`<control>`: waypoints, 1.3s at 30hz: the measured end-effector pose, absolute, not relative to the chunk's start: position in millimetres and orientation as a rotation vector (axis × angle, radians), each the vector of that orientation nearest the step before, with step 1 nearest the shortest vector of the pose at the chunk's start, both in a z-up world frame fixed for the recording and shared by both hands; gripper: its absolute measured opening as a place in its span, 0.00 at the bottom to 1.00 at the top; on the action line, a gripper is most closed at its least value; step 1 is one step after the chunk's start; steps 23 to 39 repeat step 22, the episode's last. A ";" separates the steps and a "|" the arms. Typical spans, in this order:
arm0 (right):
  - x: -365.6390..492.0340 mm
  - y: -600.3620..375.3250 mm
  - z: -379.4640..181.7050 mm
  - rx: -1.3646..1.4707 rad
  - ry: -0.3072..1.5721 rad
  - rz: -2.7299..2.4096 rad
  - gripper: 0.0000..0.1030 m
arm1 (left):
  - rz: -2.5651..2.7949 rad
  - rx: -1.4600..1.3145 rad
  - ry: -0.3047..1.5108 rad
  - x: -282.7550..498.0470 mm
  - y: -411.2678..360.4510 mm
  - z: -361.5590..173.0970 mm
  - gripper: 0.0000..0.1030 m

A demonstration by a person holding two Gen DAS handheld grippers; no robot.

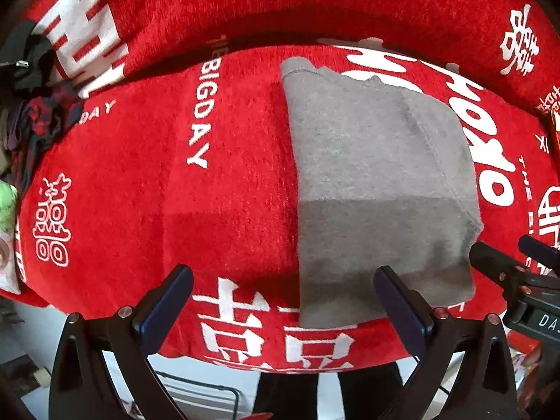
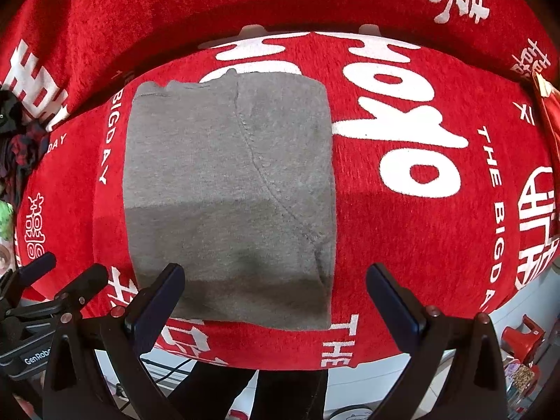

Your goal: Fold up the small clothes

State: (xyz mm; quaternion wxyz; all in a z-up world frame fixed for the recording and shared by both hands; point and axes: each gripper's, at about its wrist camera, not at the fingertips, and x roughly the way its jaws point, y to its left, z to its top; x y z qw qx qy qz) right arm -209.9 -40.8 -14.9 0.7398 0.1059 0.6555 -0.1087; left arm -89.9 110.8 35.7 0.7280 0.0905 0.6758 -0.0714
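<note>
Grey garment [image 2: 229, 189] lies folded flat on the red blanket [image 2: 402, 231]. Both grippers [image 1: 283, 297] [image 2: 274, 290] spread wide, empty, at its near edge. Soft, light, floppy; I'd pinch near corners.

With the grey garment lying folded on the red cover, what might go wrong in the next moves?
1. The folded grey knit garment hangs slightly over the front edge of the red fleece cover with white lettering; a careless pull might drag it off.
2. Both the left hand-held gripper and the right hand-held gripper are open near that edge. A pinch may catch the cover too.
3. Lifting one layer could undo the fold.
</note>
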 end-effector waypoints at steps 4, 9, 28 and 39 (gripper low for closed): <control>-208.6 -38.7 -15.0 0.226 1.440 -0.235 1.00 | -0.153 0.204 1.467 -89.6 112.4 38.3 1.00; -207.7 -35.1 -14.0 0.210 1.439 -0.233 1.00 | -0.147 0.214 1.464 -89.8 113.3 37.6 1.00; -205.3 -35.9 -15.1 0.201 1.444 -0.237 1.00 | -0.138 0.195 1.458 -90.3 114.2 37.6 1.00; -205.3 -35.9 -15.1 0.201 1.444 -0.237 1.00 | -0.138 0.195 1.458 -90.3 114.2 37.6 1.00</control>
